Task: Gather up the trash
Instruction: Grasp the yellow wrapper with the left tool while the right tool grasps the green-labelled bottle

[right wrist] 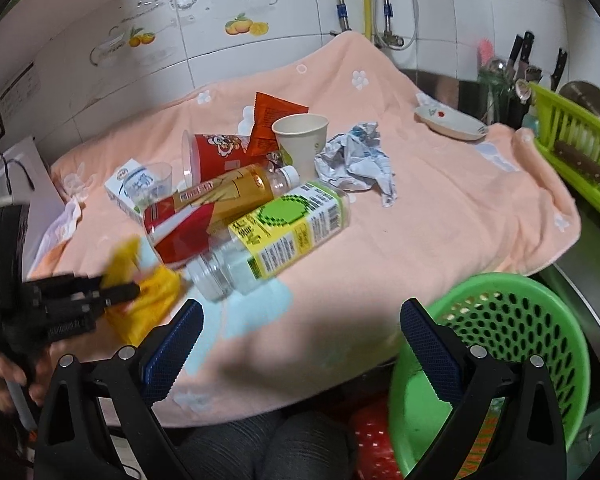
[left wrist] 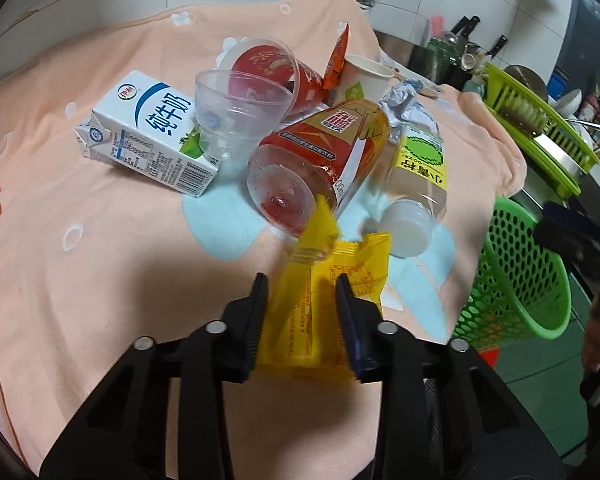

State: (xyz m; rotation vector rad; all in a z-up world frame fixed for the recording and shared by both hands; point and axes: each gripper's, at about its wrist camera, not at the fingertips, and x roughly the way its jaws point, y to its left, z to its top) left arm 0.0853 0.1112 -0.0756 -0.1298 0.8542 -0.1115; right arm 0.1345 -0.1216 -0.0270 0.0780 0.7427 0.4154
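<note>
The left gripper is blocking the lower part of the creased yellow wrapper its fingers are pinching; the right gripper is gaping wide, holding nothing.

In the right wrist view the yellow wrapper at left centre is smeared by motion, its print unreadable. The left gripper there is blurred too. The green basket is cut off by the lower right edge. In the left wrist view the milk carton hides the clear cup's base, and the knives at upper right are too small to make out.
</note>
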